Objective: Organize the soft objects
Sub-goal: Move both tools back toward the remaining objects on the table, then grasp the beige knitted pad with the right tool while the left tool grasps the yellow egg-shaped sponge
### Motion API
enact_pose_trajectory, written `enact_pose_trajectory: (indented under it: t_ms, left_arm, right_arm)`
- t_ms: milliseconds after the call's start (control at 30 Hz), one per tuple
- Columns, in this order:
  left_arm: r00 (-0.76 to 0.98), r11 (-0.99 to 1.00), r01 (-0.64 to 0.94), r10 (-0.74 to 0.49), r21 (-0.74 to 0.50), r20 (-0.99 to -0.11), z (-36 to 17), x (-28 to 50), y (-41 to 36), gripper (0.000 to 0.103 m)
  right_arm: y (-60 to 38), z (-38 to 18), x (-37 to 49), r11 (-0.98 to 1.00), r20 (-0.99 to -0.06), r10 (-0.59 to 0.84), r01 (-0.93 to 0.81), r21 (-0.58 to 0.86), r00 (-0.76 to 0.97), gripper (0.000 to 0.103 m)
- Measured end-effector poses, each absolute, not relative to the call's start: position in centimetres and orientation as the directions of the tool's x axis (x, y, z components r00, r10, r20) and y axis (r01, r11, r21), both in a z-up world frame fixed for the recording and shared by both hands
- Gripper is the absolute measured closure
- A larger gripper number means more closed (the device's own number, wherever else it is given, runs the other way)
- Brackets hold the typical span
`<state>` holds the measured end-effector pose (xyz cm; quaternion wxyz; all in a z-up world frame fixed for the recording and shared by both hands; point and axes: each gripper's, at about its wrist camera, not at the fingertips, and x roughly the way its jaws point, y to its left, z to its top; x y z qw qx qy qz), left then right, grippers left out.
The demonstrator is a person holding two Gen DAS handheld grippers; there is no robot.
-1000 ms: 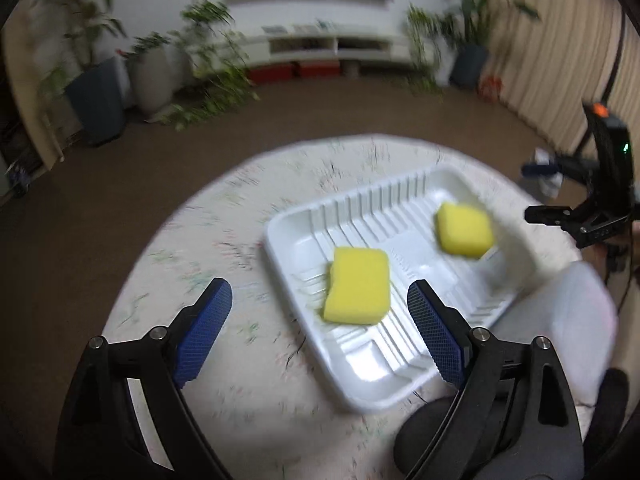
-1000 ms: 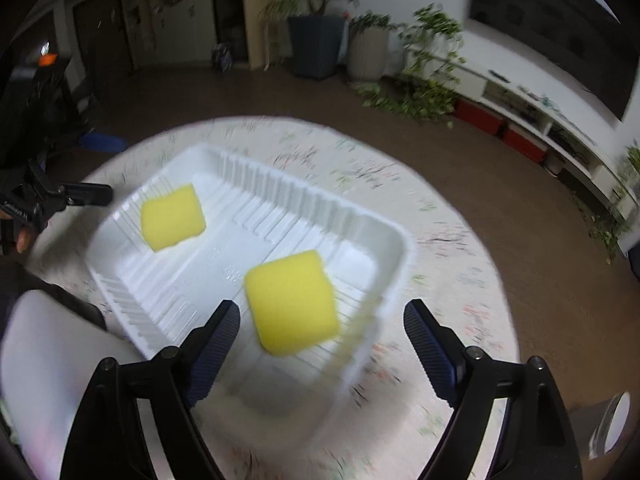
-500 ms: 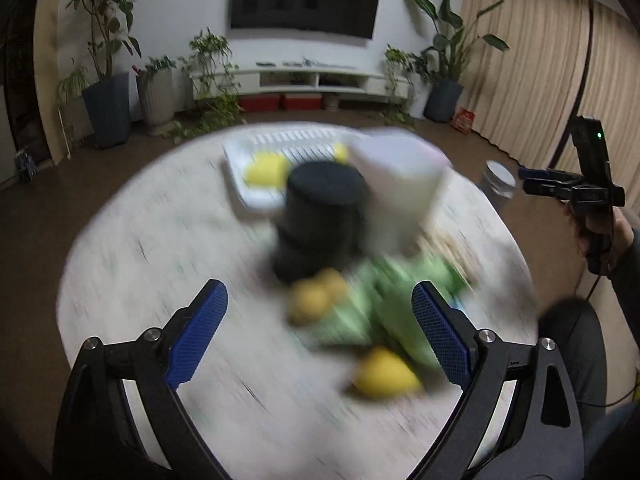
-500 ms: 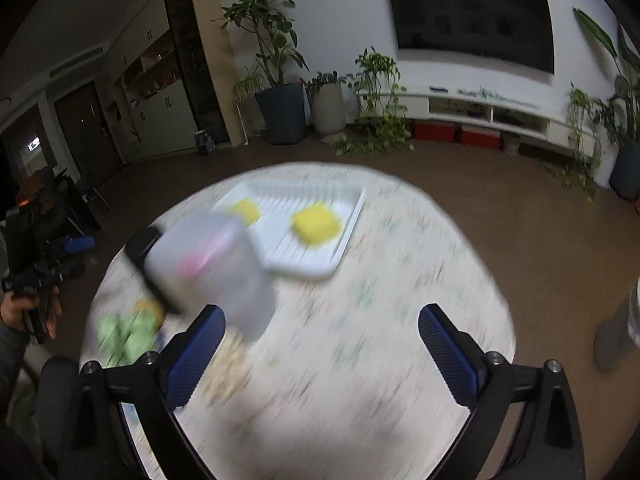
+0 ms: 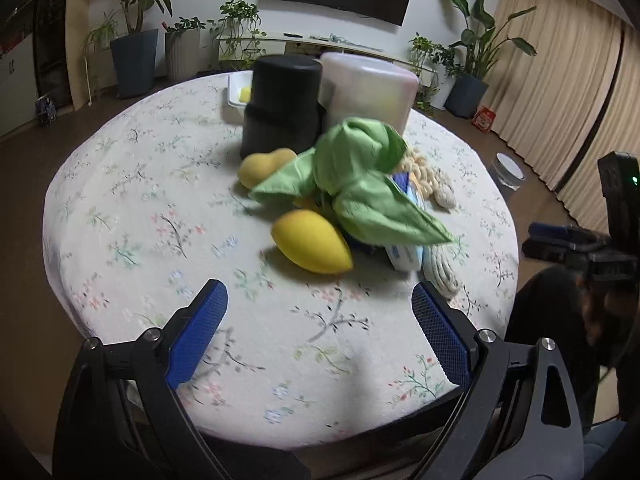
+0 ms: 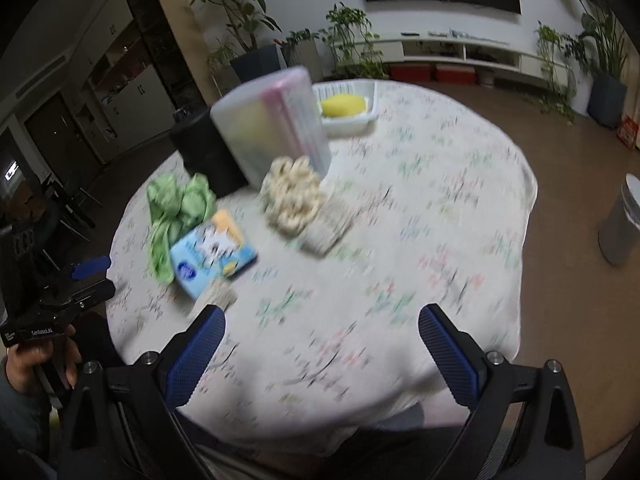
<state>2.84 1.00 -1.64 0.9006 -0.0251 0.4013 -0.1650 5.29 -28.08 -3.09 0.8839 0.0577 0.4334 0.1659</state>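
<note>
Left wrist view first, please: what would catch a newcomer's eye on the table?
A crumpled green cloth heaped mid-table stands out, with a bright yellow teardrop sponge lying in front of it. Behind them stand a black cylinder and a frosted plastic container side by side. At the far edge, a white tray holds a yellow sponge.

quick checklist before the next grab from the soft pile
1. Left gripper open, nothing between the jaws: ok.
2. Right gripper open, empty: ok.
3. Yellow sponge at the near edge of the pile, top uncovered: ok.
4. Green cloth draped over the blue packet; lifting one may drag the other: not ok.
5. Tray has spare room: cannot tell, partly hidden behind the clear container.
6. Right wrist view sharp enough to aim: not ok, blurred.
</note>
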Motion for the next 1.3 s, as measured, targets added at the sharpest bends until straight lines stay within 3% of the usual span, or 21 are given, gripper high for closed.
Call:
enact_pose_trajectory:
  t_ms: [33,300,467,833,1300]
  left_arm:
    - [0.618,0.944,0.28,-0.318,-0.177,-0.719,-1.9,2.8,0.8,0.0]
    - [0.643,0.954,0.245,-0.292,-0.171,-0.708,-2.1,3.3,0.0,0.0]
    - [0.648,0.96,0.229,-0.274,-0.161,-0.711,-2.1,4.0,0.2,0.0]
    - [0.64,0.97,0.183,-0.24,-0.159,-0.73,-2.6,6.5,0.4,0.0]
    - [0.564,0.978,0.139,-0.208,-0.156,-0.799,-4.7,8.8,0.2,0.0]
  right_arm:
    - [-27.6,-3.4,4.8,0.94,-0.753,0.337,-0.242,0.239,0.565,0.003]
    - [-24.3,-6.1,2.8,0.942,-0.79,0.328,-0.24,0.234,0.519,0.003]
    - [-25.2,-5.3,3.7,0.948,-0.761,0.316,-0.215,0.234,0.566,0.0]
    - [-26.3,-3.4,9.5,0.974,-0.75,0.224,-0.159,0.159,0.622,0.0]
    - [-25.4,-6.0,14.4,0.985,-0.815,0.168,-0.136,0.111,0.554,0.0]
